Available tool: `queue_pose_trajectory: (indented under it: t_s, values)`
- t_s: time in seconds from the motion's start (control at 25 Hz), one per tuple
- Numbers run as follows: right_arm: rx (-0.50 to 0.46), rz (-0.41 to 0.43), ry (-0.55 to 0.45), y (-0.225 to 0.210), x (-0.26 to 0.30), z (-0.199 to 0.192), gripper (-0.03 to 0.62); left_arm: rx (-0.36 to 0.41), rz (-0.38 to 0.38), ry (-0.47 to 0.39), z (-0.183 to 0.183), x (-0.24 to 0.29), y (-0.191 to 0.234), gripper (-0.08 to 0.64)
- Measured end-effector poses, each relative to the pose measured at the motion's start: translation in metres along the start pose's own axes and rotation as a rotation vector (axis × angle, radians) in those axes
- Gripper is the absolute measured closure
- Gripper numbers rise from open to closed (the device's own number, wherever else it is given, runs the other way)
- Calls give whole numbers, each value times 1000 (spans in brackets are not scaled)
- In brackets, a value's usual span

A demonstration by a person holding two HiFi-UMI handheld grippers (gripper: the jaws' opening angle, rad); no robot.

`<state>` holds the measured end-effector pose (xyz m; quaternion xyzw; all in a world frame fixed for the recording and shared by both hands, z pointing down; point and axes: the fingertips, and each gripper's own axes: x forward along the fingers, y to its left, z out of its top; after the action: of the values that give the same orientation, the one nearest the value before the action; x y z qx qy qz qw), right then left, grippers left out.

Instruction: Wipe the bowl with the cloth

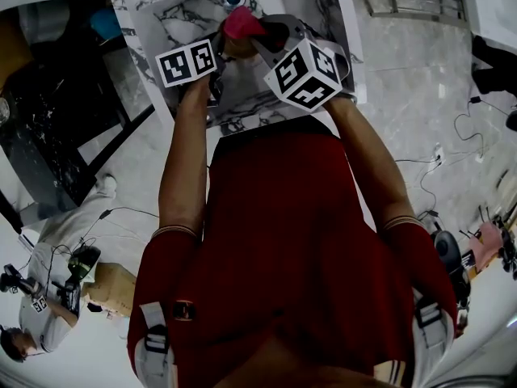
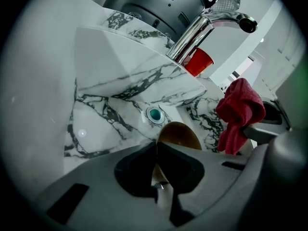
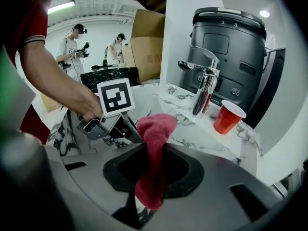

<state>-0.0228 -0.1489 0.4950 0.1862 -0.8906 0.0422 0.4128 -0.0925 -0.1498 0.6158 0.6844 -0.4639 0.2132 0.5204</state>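
My left gripper (image 2: 156,150) is shut on the near rim of a brown bowl (image 2: 182,133), which hangs over the marble sink basin (image 2: 110,114) close to the teal drain (image 2: 154,114). A red cloth (image 3: 155,143) stands up between the jaws of my right gripper (image 3: 153,177), which is shut on it. In the left gripper view the cloth (image 2: 238,112) hangs just right of the bowl, not touching it. In the head view both grippers meet over the sink, the cloth (image 1: 241,23) between them. The right gripper view shows the left gripper (image 3: 122,126) just left of the cloth.
A chrome faucet (image 3: 204,88) and a red plastic cup (image 3: 228,117) stand on the marble counter behind the sink. A dark grey appliance (image 3: 231,47) rises behind them. Cardboard boxes (image 3: 147,37) and two people (image 3: 72,47) are farther back. Cables lie on the floor (image 1: 452,136).
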Motion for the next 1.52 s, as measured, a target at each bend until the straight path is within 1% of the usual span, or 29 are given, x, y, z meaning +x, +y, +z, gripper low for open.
queue_pose_trajectory:
  t_s: [0.16,0.36,0.56,1.0,1.2,1.52]
  values:
    - [-14,19,37,4,5,-5,509,23,16,-11,3,-4,1,545]
    - [-28,37,77,8,8,-10,509,40,27,-49,12,-13,-1,545]
    - [-37,47,93,11,9,-9,509,55,37,-108,25,-28,-4,546]
    - [-59,36,104,17,-1,1,509,135,45,-237,49,-67,-27,546]
    - [-61,45,123,25,-5,3,509,192,59,-296,57,-84,-42,546]
    - [-38,56,164,36,-6,1,509,333,120,-348,56,-105,-61,545]
